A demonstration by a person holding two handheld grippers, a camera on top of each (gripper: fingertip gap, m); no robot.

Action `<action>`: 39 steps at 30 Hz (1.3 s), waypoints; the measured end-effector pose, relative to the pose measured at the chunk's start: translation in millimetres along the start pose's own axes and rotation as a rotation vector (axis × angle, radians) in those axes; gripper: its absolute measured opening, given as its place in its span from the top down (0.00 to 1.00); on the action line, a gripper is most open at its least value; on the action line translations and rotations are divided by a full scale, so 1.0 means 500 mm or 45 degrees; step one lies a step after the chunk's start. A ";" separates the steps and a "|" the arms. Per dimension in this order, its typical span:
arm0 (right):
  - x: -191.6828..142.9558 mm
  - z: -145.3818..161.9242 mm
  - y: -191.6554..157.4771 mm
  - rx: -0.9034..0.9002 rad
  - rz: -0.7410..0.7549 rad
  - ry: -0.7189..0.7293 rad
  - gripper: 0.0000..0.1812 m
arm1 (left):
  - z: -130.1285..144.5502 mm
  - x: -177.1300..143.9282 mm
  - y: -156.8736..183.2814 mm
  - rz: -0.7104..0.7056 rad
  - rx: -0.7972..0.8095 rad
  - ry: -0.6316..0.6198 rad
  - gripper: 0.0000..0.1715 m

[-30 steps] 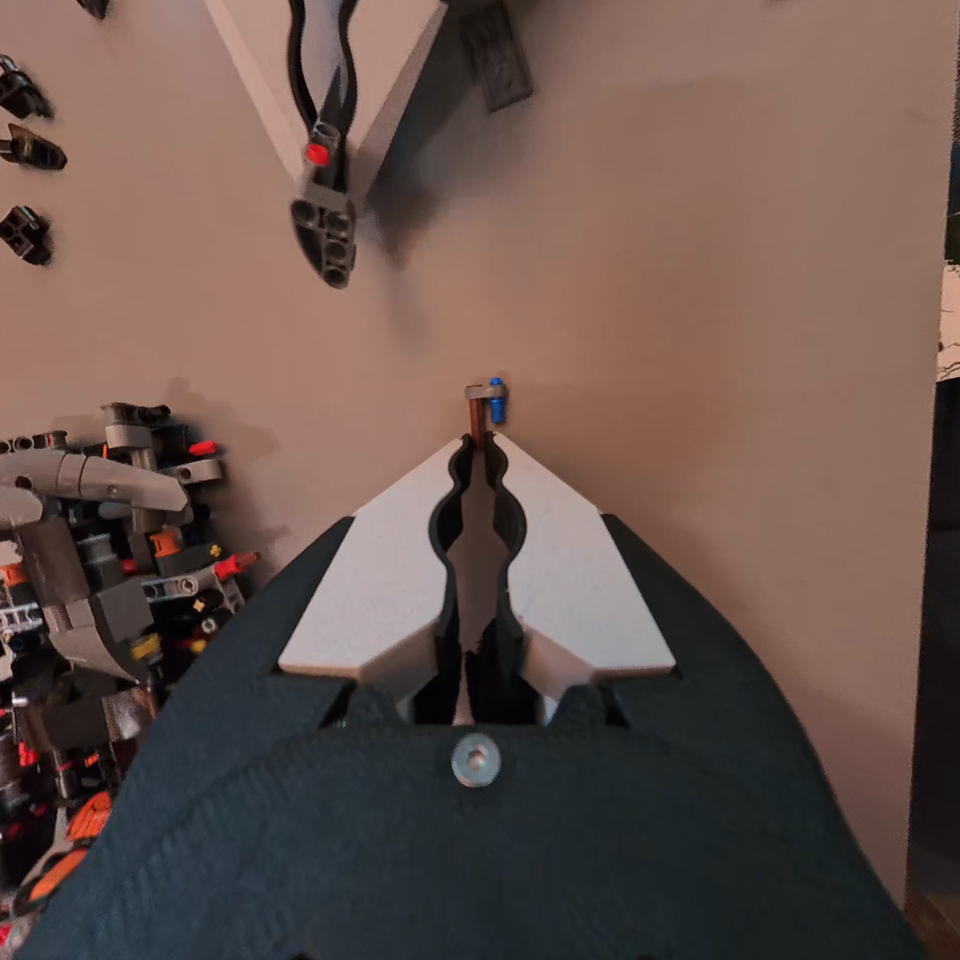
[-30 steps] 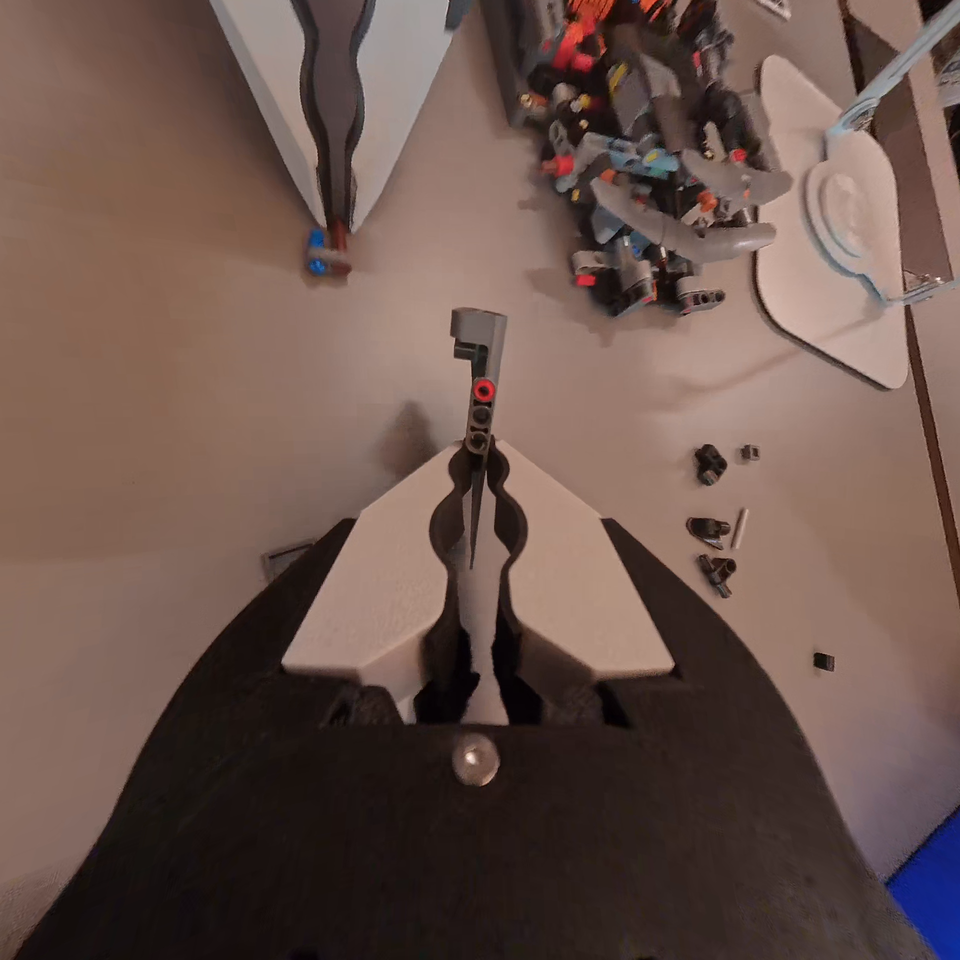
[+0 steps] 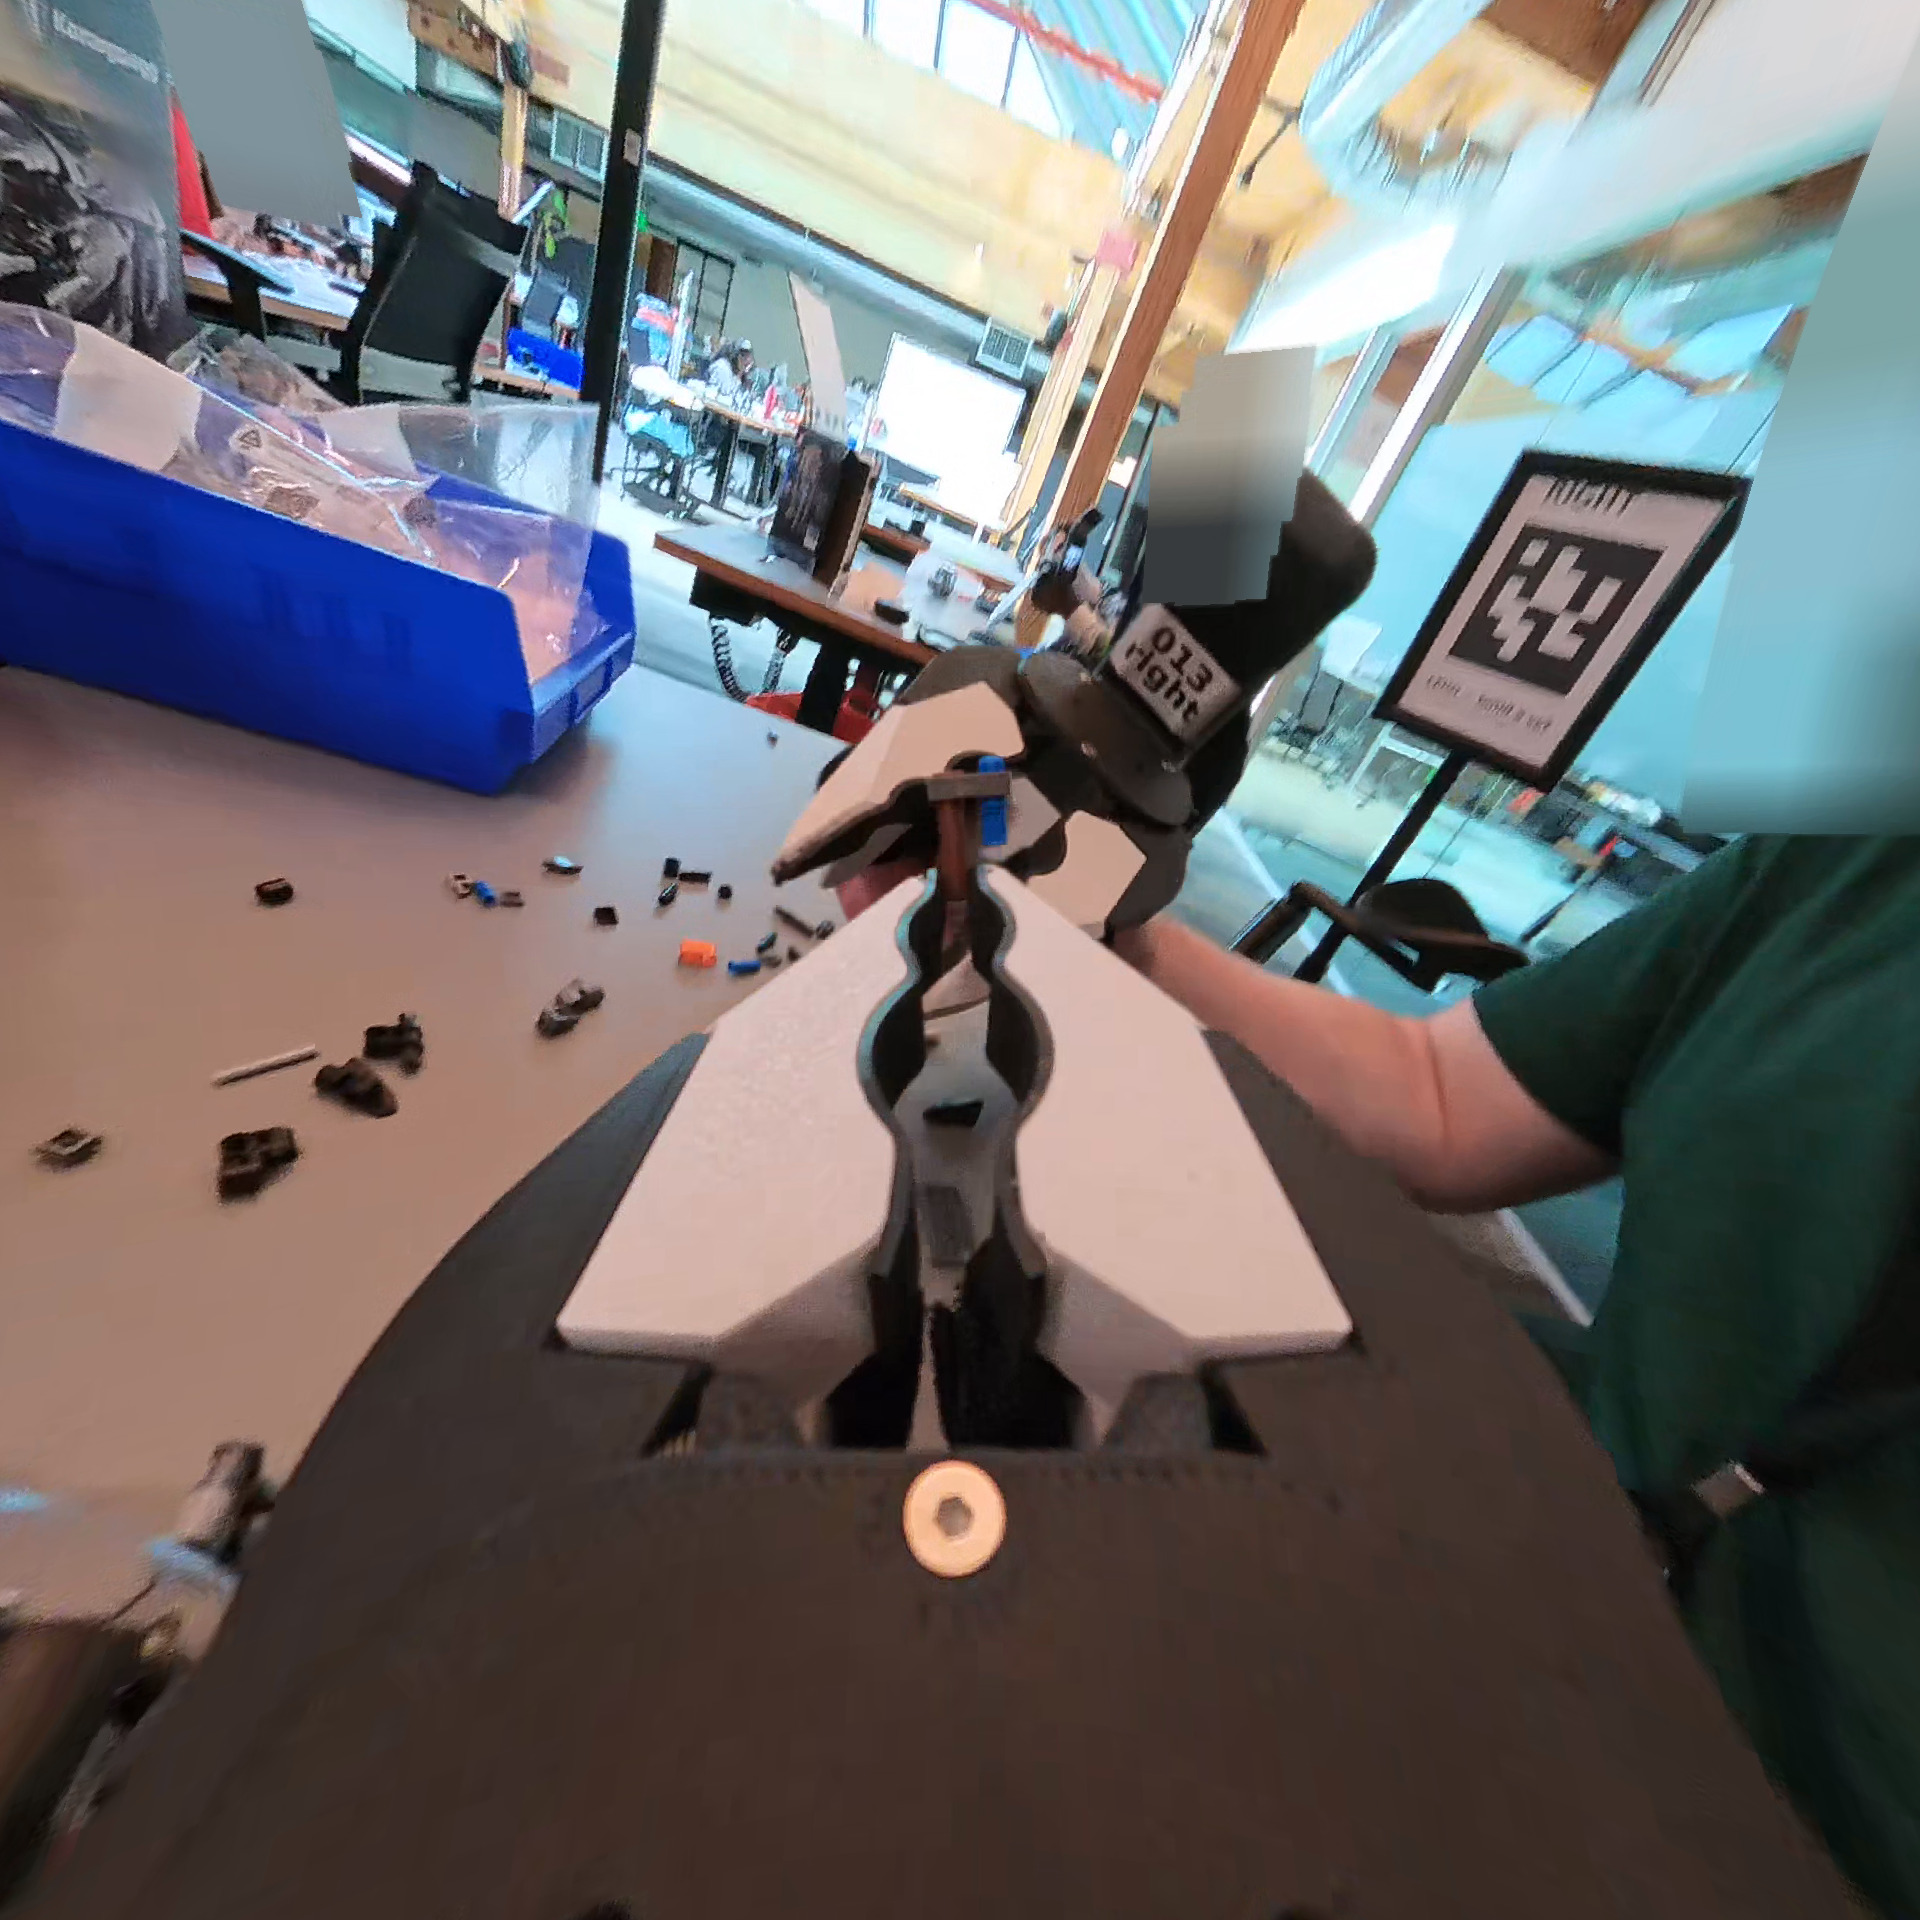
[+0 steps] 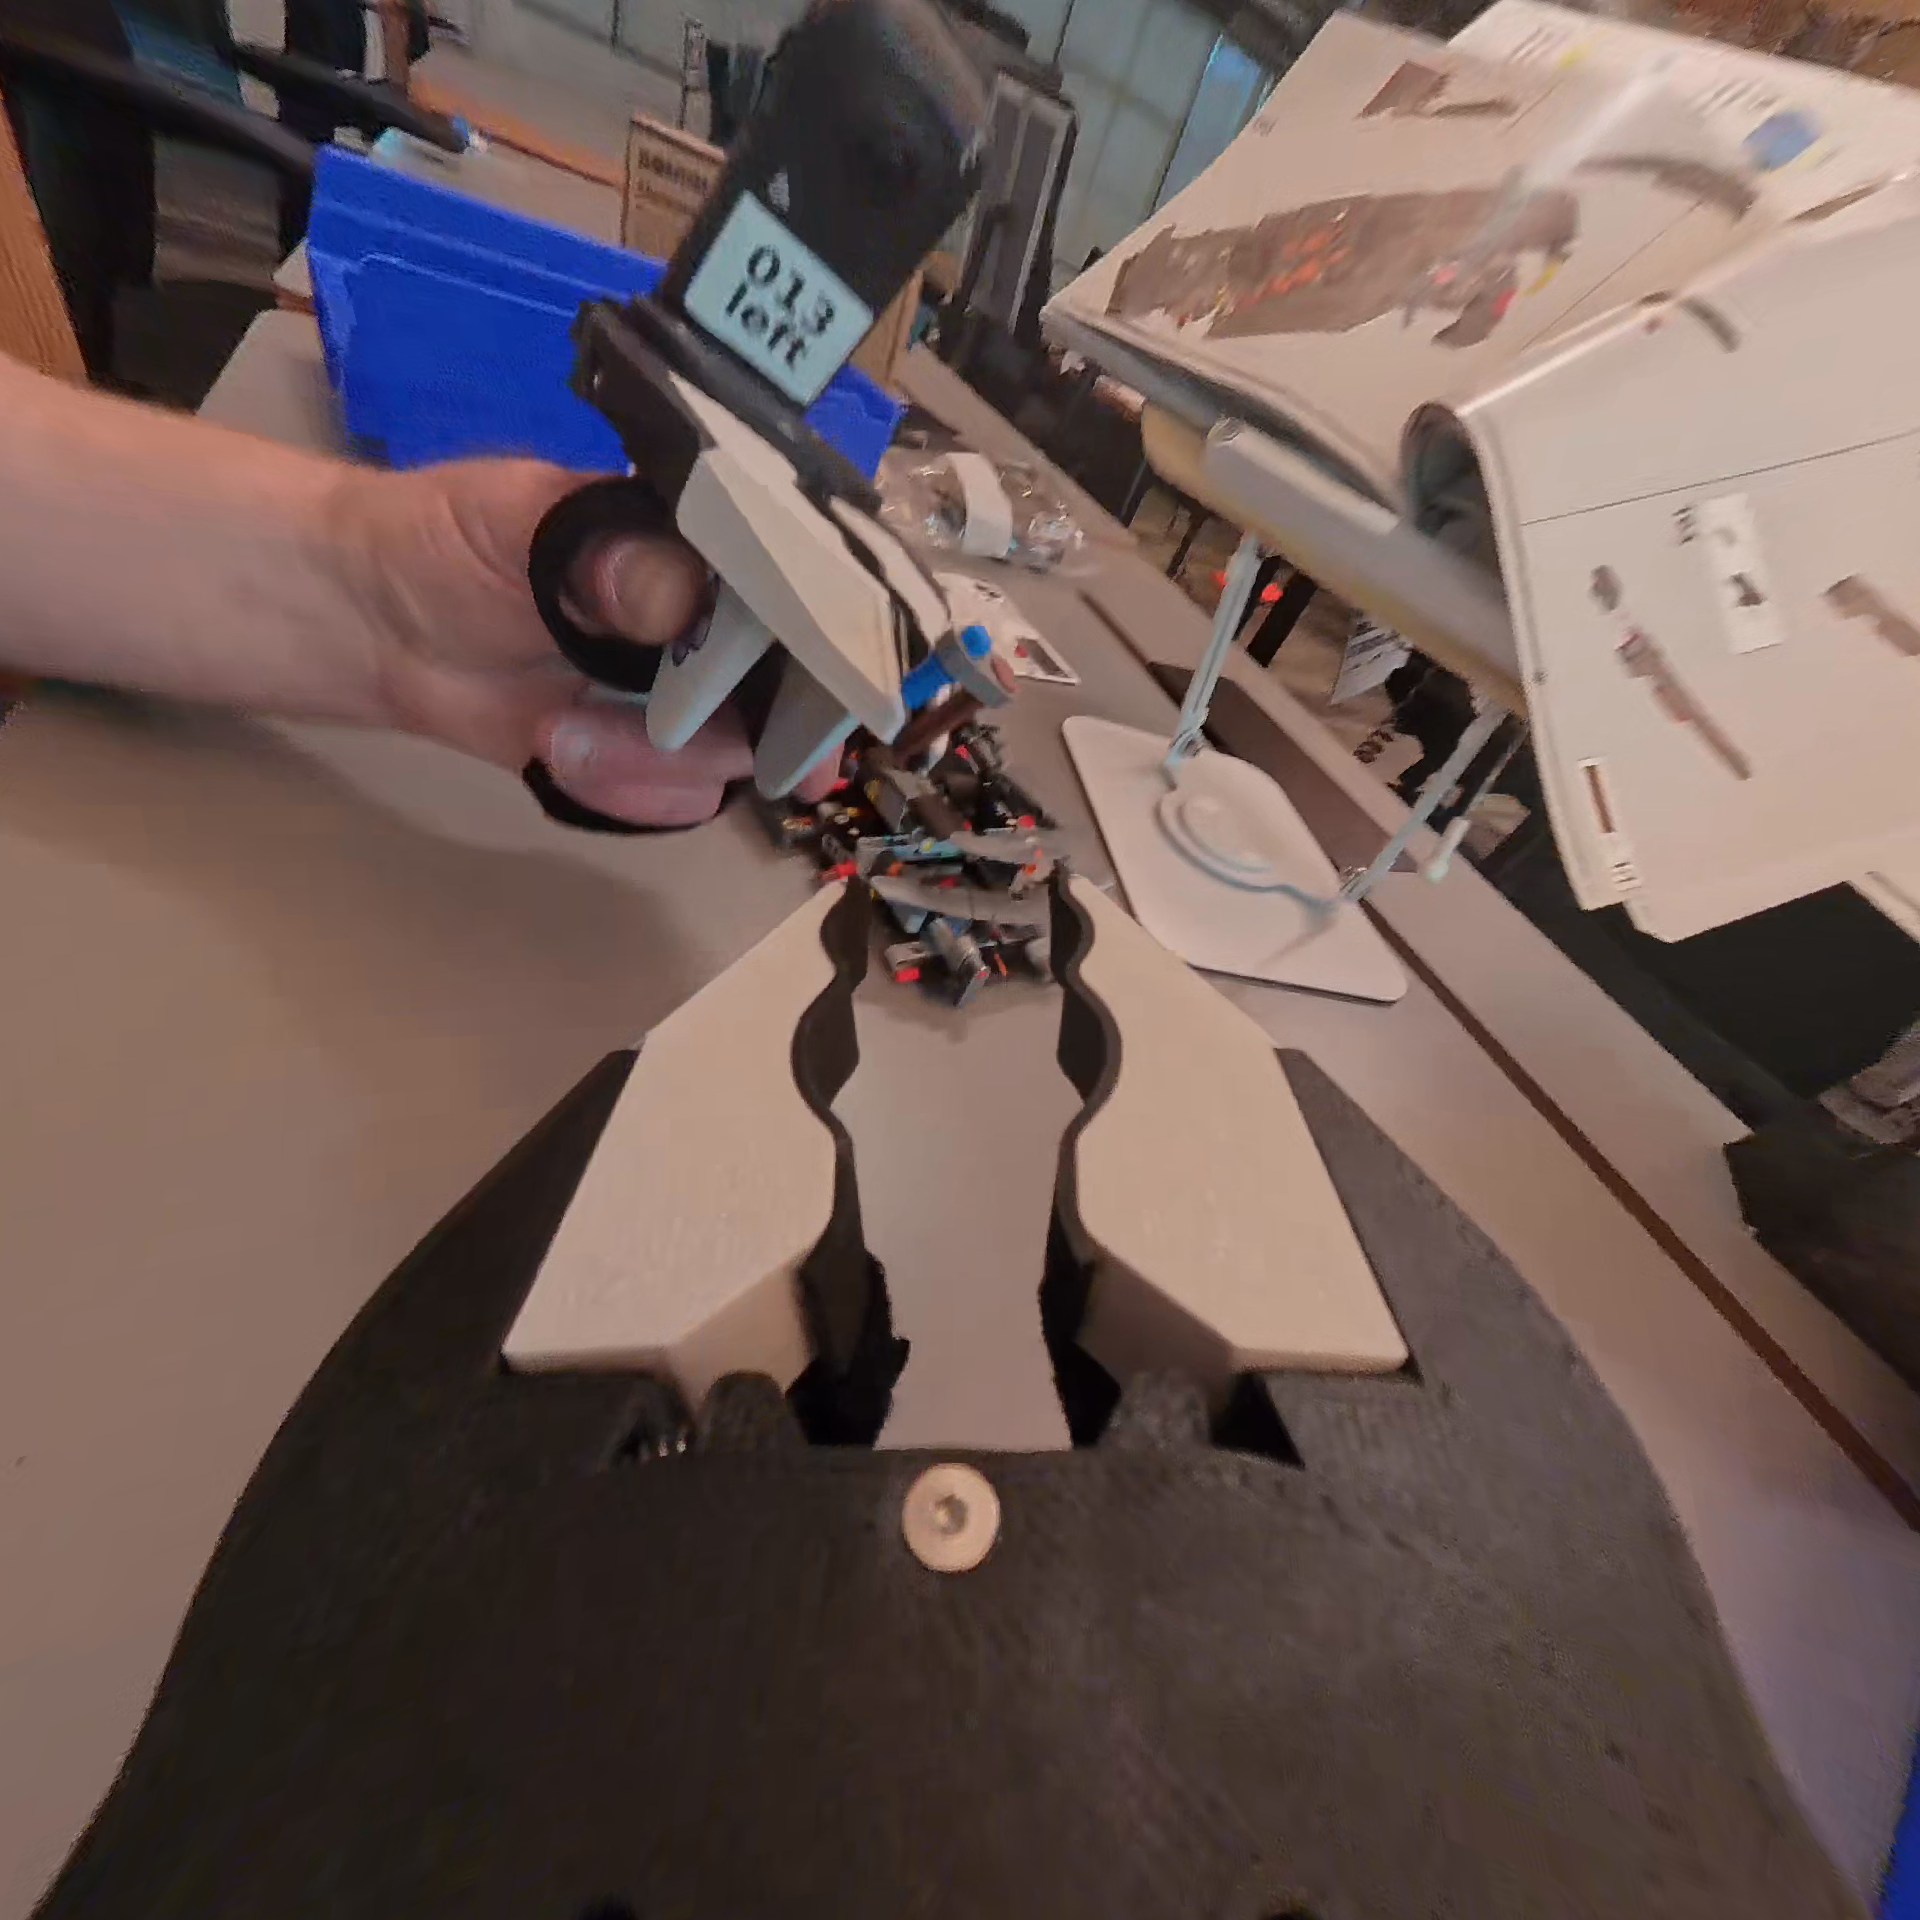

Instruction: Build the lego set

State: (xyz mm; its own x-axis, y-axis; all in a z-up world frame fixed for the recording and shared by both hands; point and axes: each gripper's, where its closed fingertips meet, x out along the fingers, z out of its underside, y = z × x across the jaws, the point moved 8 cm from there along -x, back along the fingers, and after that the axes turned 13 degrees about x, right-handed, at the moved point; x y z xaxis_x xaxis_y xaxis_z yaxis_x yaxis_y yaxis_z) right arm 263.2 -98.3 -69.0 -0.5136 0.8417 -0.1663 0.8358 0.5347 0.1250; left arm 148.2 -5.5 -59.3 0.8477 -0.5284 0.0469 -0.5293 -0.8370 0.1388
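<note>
My left gripper [image 3: 961,883] is shut on a brown axle [image 3: 954,831] that carries a grey connector and a blue pin [image 3: 992,805], held up in the air. It also shows in the right wrist view [image 4: 914,717], held by a hand, with the blue pin [image 4: 940,665] at its tip. My right gripper [image 4: 956,899] is open and empty. One of its white fingers [image 3: 914,748] shows just behind the axle piece, which sits between its spread fingers. The part-built grey and black lego model [image 4: 951,883] lies on the table beyond my right gripper.
Several loose small pieces [image 3: 364,1070] and an orange one [image 3: 696,951] lie on the grey table. A blue bin [image 3: 312,623] with plastic bags stands at the back. An open instruction book [image 4: 1455,312] rests on a white stand [image 4: 1236,862]. A person's arm [image 3: 1351,1060] is at the right. Left and right tips are no more than a few centimetres apart.
Both grippers have tilted up from looking down at the table and now face each other. My right gripper has opened and the grey beam with the red pin is out of it.
</note>
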 end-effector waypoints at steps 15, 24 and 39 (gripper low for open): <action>-0.006 -0.016 -0.001 -0.163 0.266 0.018 0.87 | 0.025 0.052 -0.032 -0.067 -0.209 0.177 0.99; -0.010 -0.016 0.002 -0.230 0.362 -0.028 0.93 | 0.036 0.069 -0.038 -0.067 -0.302 0.222 0.98; -0.010 0.000 -0.004 -0.173 0.129 -0.105 0.96 | 0.032 0.050 -0.032 0.040 -0.346 -0.132 0.98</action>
State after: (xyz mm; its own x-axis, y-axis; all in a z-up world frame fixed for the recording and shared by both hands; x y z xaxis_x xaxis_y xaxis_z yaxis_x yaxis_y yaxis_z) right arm 264.3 -103.5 -68.4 -0.4055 0.8859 -0.2253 0.8457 0.4572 0.2755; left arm 177.3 -7.5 -76.2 0.8158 -0.5767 -0.0445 -0.5145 -0.7586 0.3998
